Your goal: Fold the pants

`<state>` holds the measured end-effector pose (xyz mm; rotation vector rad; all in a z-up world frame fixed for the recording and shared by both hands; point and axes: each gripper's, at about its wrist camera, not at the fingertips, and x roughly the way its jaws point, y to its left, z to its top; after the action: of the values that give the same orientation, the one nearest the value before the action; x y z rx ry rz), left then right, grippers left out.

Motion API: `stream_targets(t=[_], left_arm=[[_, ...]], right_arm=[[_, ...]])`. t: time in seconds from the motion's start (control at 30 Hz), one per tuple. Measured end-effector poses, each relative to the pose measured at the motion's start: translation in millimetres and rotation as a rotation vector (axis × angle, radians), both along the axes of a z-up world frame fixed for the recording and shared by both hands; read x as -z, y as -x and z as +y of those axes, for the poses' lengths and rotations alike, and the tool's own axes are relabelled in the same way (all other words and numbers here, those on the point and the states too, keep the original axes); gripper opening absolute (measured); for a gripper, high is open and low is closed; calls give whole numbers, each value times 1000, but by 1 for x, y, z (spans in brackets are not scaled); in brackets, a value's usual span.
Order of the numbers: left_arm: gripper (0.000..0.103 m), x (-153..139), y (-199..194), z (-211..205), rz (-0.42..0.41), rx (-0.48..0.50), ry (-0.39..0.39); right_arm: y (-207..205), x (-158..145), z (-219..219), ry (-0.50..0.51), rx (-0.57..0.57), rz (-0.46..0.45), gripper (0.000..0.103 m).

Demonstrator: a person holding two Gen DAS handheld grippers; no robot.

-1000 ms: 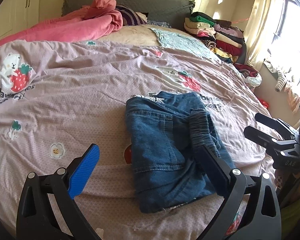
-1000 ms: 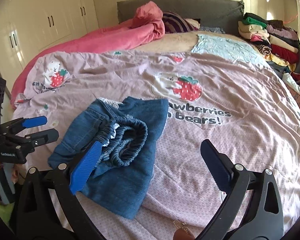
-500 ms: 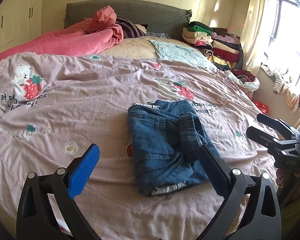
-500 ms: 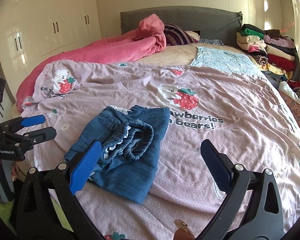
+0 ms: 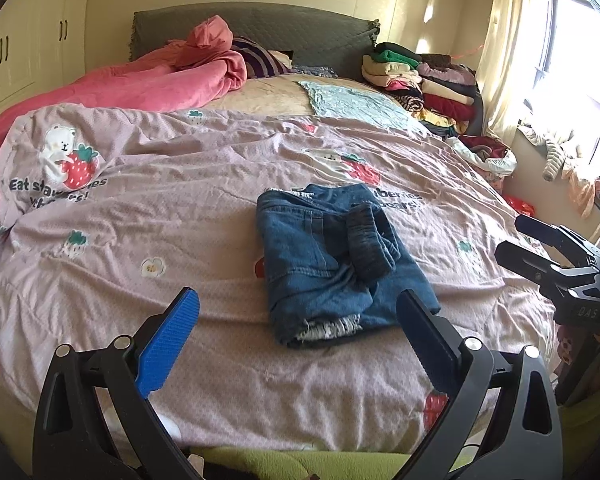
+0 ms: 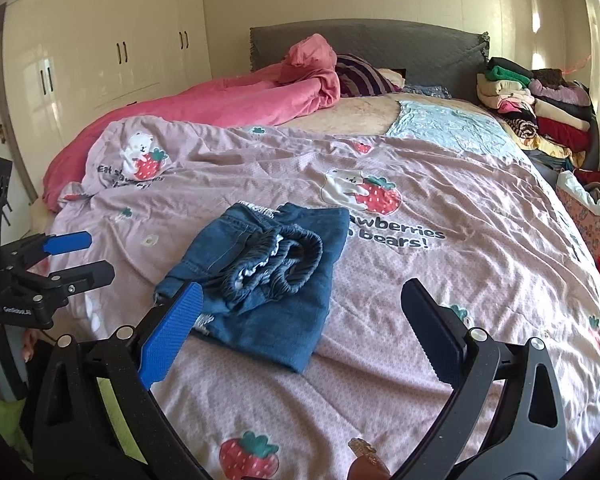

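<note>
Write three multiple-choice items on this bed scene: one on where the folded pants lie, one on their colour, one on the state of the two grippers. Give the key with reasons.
1. The pants lie:
A. on the pink strawberry quilt
B. on the clothes pile
C. on the floor

2. The pants are:
A. black
B. blue denim
C. green

3. The left gripper and right gripper are:
A. both clamped on denim
B. one open, one shut
C. both open, holding nothing

Key: 1 A, quilt shows all round them; 2 B, blue denim with frayed hem; 3 C, jaws spread wide, nothing between them.
</note>
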<state>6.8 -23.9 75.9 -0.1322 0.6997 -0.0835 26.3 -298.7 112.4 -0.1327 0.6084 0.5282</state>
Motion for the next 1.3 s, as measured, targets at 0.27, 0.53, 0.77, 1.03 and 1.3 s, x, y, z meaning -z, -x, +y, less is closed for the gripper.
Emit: stream_targets(t=[0.27,0.53,0.77,1.03,1.3], left_arm=[[99,7,17,-6,17,7,-17],[99,15,32,-12,28,2,-18],[99,34,34,-18,73,7,-2],[99,51,29,-21,116,4,2],[99,54,30,-15,126,-27,11]], right_arm=[[19,3,-4,13,-11,9,94],[29,16,-15,27,3,33,94],[31,40,-17,44,15,99,94],[27,56,-14,47,22,143,94],[28,57,-9,70,14,150,94]])
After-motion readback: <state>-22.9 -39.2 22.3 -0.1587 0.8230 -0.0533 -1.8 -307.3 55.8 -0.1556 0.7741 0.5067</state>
